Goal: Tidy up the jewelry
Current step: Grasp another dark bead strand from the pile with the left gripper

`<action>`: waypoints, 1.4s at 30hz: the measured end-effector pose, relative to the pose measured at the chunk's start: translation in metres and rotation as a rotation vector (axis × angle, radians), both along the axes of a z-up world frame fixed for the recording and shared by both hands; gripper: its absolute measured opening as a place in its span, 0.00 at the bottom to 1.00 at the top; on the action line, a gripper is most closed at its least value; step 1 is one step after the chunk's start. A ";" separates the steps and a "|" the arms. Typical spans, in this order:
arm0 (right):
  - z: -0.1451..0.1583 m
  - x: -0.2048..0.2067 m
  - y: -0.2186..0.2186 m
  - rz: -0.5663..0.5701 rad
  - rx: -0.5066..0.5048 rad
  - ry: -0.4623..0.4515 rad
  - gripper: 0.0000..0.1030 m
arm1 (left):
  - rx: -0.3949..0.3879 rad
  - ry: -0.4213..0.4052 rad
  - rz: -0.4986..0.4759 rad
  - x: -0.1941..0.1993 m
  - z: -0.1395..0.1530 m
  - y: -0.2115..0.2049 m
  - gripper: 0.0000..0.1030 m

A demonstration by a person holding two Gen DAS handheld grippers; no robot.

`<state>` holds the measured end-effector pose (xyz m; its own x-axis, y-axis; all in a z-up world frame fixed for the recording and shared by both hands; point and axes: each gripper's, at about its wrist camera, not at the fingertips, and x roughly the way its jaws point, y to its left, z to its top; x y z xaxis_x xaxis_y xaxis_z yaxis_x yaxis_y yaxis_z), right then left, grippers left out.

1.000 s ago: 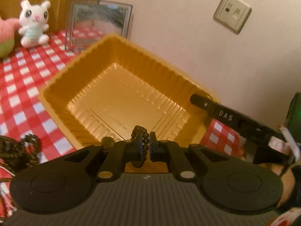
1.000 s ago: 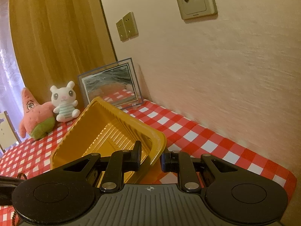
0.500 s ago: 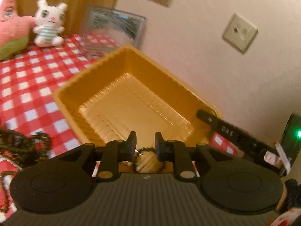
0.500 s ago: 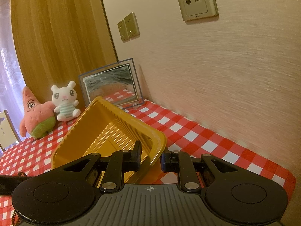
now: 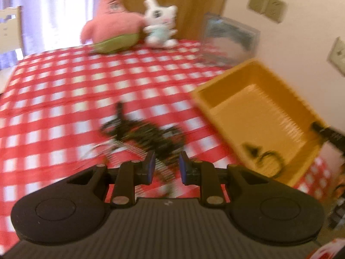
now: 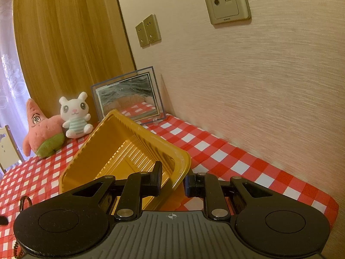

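Left and right wrist views, one moment of the sorting. Our left claw (image 5: 165, 166) hangs over the red-checked table (image 5: 64, 99) with its jaws narrowly parted and nothing between the blue pads (image 5: 150, 166); the last two readings of its jaws differ too little to call it opening or closing. Just ahead of it lies the tangle of dark jewelry (image 5: 140, 133), blurred, so we cannot tell single strands or clasps apart. One dark beaded piece (image 5: 262, 154) already lies in the near corner of the gold tray (image 5: 200, 99).

Our right claw (image 6: 172, 180) is closed on the tray's near rim, one finger inside the wall and one outside, and holds the tray (image 6: 86, 151) tipped up toward the table's open side.

The step in hand, as we judge it, is the next pick from the tangle. To do it well we would widen the left claw before descending, aim at a loop that stands free at the edge of the pile, not at its knotted middle, and close on one strand only. We would lift slowly, since linked pieces may drag their neighbours along. The right claw should hold the tray at its present tilt, so that the open mouth faces the incoming piece and the piece already inside does not slide out.
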<state>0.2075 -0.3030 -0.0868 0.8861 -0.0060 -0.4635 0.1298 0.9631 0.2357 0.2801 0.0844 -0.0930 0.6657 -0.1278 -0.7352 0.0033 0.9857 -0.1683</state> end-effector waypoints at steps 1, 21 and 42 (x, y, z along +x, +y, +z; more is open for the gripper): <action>0.000 0.000 0.000 0.000 0.000 0.000 0.19 | 0.019 0.011 0.015 -0.004 -0.003 0.007 0.20; 0.000 -0.005 -0.003 -0.028 -0.012 0.016 0.19 | 0.083 0.076 -0.009 -0.015 -0.039 0.021 0.20; 0.001 -0.009 -0.006 -0.047 -0.018 0.028 0.19 | 0.122 0.121 -0.029 0.016 -0.066 0.030 0.19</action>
<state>0.1986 -0.3090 -0.0858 0.8715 -0.0557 -0.4873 0.1813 0.9597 0.2145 0.2965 0.1139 -0.1591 0.5684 -0.0506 -0.8212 0.0188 0.9986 -0.0485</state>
